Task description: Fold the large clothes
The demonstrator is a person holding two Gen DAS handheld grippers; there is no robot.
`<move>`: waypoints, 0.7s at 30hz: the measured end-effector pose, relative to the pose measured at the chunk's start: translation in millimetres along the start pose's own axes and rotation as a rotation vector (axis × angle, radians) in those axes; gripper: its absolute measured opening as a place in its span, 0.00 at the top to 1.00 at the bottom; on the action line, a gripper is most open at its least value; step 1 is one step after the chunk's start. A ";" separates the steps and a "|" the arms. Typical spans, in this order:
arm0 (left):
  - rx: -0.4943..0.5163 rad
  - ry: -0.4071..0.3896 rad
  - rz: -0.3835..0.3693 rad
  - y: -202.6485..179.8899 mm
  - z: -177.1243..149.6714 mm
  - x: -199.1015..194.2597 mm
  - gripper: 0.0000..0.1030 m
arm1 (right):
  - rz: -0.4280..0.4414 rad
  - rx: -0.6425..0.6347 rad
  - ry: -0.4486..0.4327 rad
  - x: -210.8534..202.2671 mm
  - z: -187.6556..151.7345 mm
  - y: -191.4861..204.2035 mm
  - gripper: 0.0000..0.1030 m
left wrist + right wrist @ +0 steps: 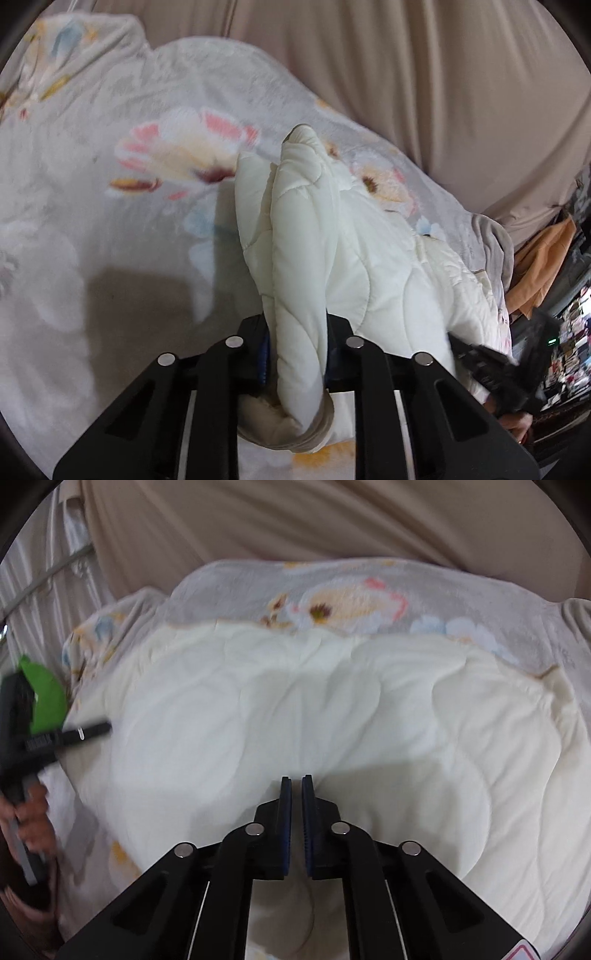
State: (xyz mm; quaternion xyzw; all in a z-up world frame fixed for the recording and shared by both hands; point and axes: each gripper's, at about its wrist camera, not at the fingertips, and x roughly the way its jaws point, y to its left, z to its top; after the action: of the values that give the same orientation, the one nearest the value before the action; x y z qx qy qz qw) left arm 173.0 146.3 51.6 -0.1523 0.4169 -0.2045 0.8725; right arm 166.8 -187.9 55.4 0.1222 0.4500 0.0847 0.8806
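Note:
A white quilted garment (pixel 332 251) lies on a floral bedspread (pixel 110 184). My left gripper (pixel 297 332) is shut on a bunched fold of the garment and lifts it above the bed. In the right wrist view the garment (pixel 295 709) spreads wide and flat across the bed. My right gripper (pixel 296 786) hovers just above it with the jaws nearly together and nothing between them. The left gripper (pixel 33 720) shows at the left edge of the right wrist view, blurred. The right gripper shows blurred at the lower right of the left wrist view (pixel 495 373).
Beige curtains (pixel 406 74) hang behind the bed. An orange cloth (pixel 543 258) and cluttered shelves (pixel 569 332) stand at the right. A grey blanket edge (pixel 491 240) lies beside the garment. A white railing (pixel 44 576) is at the far left.

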 end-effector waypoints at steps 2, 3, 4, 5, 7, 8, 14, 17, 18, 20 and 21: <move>0.054 -0.050 -0.020 -22.0 2.7 -16.6 0.84 | -0.010 -0.006 0.005 9.4 -11.4 0.1 0.98; 0.086 -0.075 -0.035 -36.0 4.4 -26.1 0.84 | -0.007 -0.003 0.001 14.2 -14.1 -1.9 0.99; 0.123 -0.099 -0.058 -52.8 6.2 -35.7 0.84 | -0.002 0.003 -0.007 17.9 -16.0 -3.4 1.00; 0.160 -0.117 -0.082 -68.6 7.6 -43.1 0.84 | 0.003 0.007 -0.013 18.7 -17.0 -4.5 1.00; 0.253 -0.147 -0.138 -109.2 6.9 -57.5 0.84 | 0.006 0.007 -0.023 20.0 -18.5 -4.8 1.00; 0.295 -0.153 -0.162 -127.4 5.7 -60.5 0.84 | 0.006 0.006 -0.031 19.8 -19.5 -4.8 1.00; 0.513 -0.113 -0.299 -238.9 -13.9 -37.7 0.84 | 0.068 0.074 -0.099 10.6 -31.3 -16.8 1.00; 0.577 -0.052 -0.311 -278.5 -30.0 -0.5 0.84 | 0.128 0.148 -0.126 -13.8 -48.5 -27.1 1.00; 0.590 -0.025 -0.310 -287.9 -34.4 12.7 0.84 | 0.142 0.162 -0.131 -24.9 -57.4 -30.5 1.00; 0.613 0.030 -0.299 -303.3 -46.6 41.9 0.84 | 0.160 0.194 -0.147 -47.9 -77.4 -39.7 1.00; 0.623 0.054 -0.290 -309.5 -53.6 56.2 0.84 | 0.159 0.213 -0.154 -58.1 -87.2 -45.4 1.00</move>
State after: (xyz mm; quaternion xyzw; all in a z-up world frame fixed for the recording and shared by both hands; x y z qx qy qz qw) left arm 91.5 -155.2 116.8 0.0692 0.3315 -0.4480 0.8274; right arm 64.0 -234.2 37.7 0.2562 0.3765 0.0962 0.8851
